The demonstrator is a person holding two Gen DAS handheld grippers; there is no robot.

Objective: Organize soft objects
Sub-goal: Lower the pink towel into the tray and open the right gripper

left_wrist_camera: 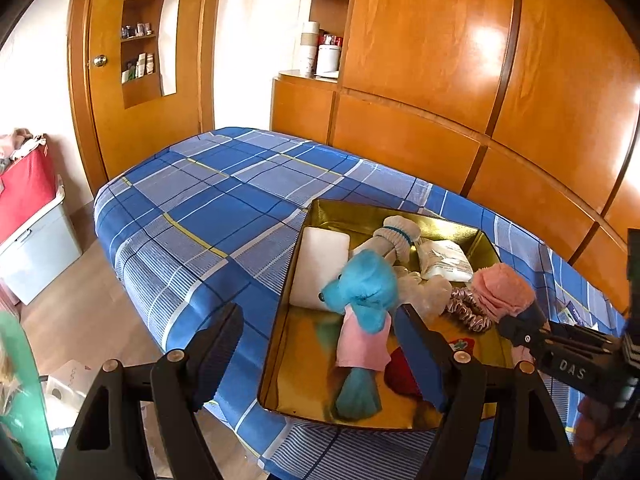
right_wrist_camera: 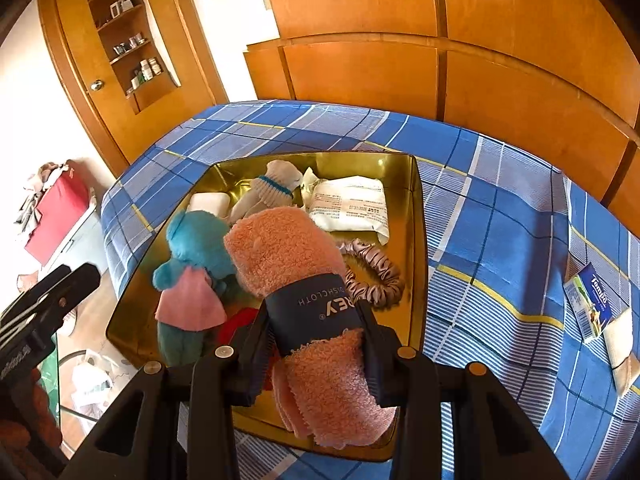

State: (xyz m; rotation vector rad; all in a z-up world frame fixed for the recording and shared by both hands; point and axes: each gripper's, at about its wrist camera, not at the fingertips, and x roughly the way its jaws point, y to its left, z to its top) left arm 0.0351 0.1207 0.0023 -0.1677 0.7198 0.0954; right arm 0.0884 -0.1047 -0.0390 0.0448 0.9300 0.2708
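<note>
A gold tin tray (left_wrist_camera: 280, 344) (right_wrist_camera: 416, 216) sits on the blue plaid bed. In it lie a blue plush bear in a pink dress (left_wrist_camera: 362, 300) (right_wrist_camera: 192, 264), a rolled grey sock (left_wrist_camera: 396, 236) (right_wrist_camera: 276, 188), a white foam block (left_wrist_camera: 320, 264), a white packet (left_wrist_camera: 444, 260) (right_wrist_camera: 352, 204), a mauve scrunchie (left_wrist_camera: 468, 312) (right_wrist_camera: 376, 276) and something red (left_wrist_camera: 400, 372). My right gripper (right_wrist_camera: 316, 332) is shut on a rolled pink dishcloth (right_wrist_camera: 288, 252) (left_wrist_camera: 500, 288) with a navy band, above the tray. My left gripper (left_wrist_camera: 320, 352) is open and empty at the tray's near left edge.
A tissue pack (right_wrist_camera: 588, 300) and a beige item (right_wrist_camera: 622, 348) lie on the bed right of the tray. Wooden wardrobe panels (left_wrist_camera: 440, 80) stand behind the bed. A red box on a white bin (left_wrist_camera: 32, 216) stands on the floor to the left.
</note>
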